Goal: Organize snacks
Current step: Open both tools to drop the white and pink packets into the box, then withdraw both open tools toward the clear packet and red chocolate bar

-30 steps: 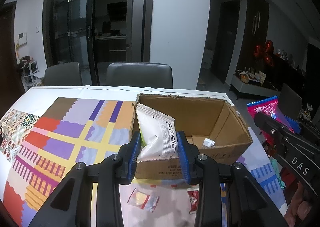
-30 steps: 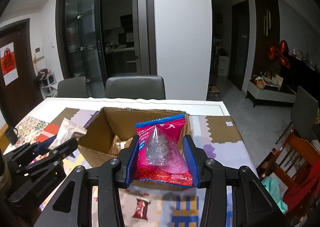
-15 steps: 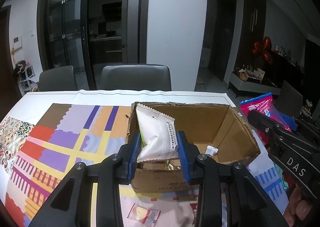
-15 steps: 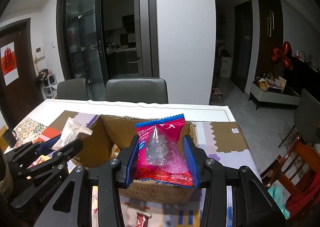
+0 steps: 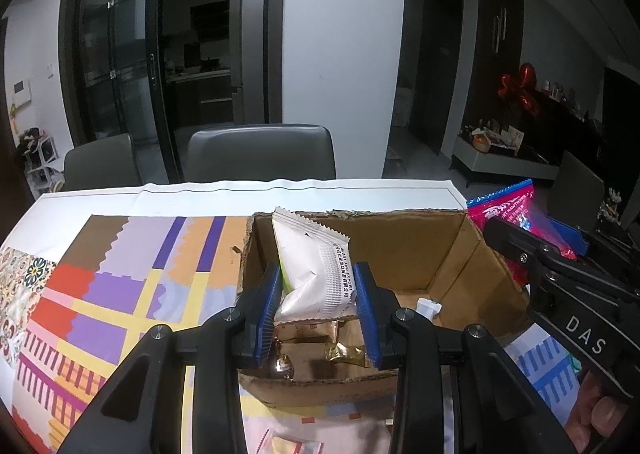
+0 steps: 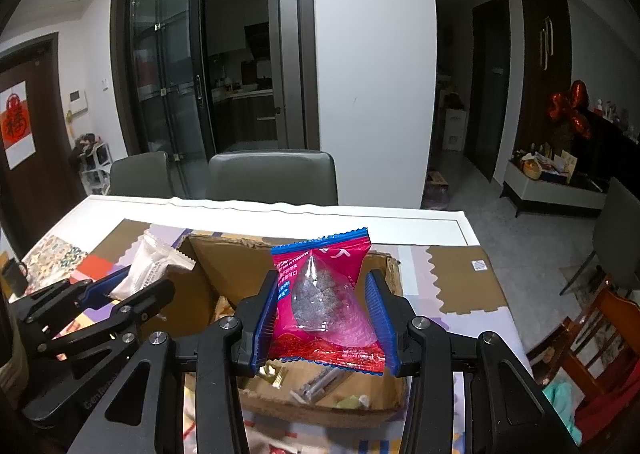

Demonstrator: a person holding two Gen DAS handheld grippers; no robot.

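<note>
Left wrist view: left gripper (image 5: 316, 296) is clamping a white snack packet (image 5: 314, 274) over the cardboard box (image 5: 460, 254); right gripper (image 6: 326, 314) is gripping a pink hawthorn packet (image 6: 324, 294).

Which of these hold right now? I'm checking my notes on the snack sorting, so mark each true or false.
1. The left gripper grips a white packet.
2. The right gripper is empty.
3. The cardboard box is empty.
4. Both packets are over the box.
1. True: the left gripper is shut on the white packet.
2. False: the right gripper clamps a pink packet.
3. False: the cardboard box already holds gold-wrapped snacks and other small items.
4. True: both are held above the open box, not yet released.
</note>
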